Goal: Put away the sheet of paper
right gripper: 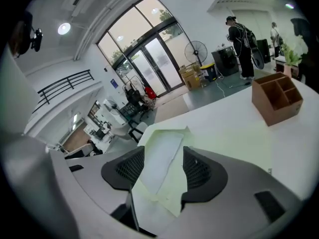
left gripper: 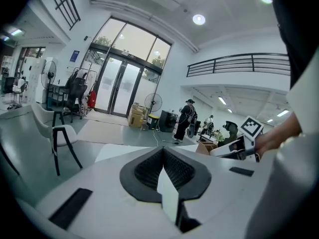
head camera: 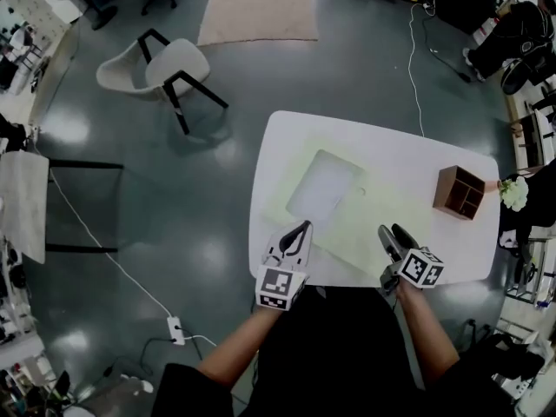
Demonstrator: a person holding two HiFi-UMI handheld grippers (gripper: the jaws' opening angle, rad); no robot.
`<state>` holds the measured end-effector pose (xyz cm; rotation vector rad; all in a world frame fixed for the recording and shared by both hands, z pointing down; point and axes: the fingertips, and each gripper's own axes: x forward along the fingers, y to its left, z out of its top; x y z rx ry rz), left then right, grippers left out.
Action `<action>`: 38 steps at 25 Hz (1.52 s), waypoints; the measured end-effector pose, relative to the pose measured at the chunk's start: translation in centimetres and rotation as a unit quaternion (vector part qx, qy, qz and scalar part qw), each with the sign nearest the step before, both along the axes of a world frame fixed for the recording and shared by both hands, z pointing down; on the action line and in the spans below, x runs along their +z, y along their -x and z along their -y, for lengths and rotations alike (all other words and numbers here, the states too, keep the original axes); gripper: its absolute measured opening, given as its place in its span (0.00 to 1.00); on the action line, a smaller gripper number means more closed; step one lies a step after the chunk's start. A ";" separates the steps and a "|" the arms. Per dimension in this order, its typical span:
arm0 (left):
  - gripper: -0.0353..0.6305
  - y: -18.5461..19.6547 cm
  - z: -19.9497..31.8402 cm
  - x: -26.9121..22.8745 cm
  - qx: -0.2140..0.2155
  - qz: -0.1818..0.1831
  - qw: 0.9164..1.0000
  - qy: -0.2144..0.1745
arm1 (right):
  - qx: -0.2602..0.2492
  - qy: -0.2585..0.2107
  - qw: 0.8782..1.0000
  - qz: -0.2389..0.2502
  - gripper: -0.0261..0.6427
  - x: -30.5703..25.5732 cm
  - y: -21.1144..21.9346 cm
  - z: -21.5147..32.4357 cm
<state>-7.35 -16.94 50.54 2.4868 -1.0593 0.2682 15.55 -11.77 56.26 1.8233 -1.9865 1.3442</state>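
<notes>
White sheet of paper [head camera: 323,185] is lying flat on a larger pale green sheet [head camera: 352,224] spread over the near half of the white table [head camera: 391,146], and we are holding both grippers just short of it at the table's near edge. We are keeping the left gripper [head camera: 305,226] with its jaws pressed together and nothing between them, its tips sitting over the green sheet's near left part, just beside the paper's near corner; its own view is looking level across the room rather than down at the paper. We are holding the right gripper [head camera: 392,231] with its jaws apart and empty, aimed across the table, so in the right gripper view the paper [right gripper: 159,171] and the green sheet [right gripper: 174,180] are showing through the gap, lying on the table ahead of the pads without touching them. The green sheet's far corner is curling up a little. Its left side is running close to the table's left edge. To the right, bare tabletop is lying between the green sheet and a wooden compartment box [head camera: 460,192], which is standing well apart near the right edge.
</notes>
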 end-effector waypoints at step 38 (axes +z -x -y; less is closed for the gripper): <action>0.06 -12.7 -2.3 -14.0 -0.084 0.022 0.985 -0.151 | -0.045 -0.280 0.943 -0.175 0.04 -21.4 -17.6 -4.2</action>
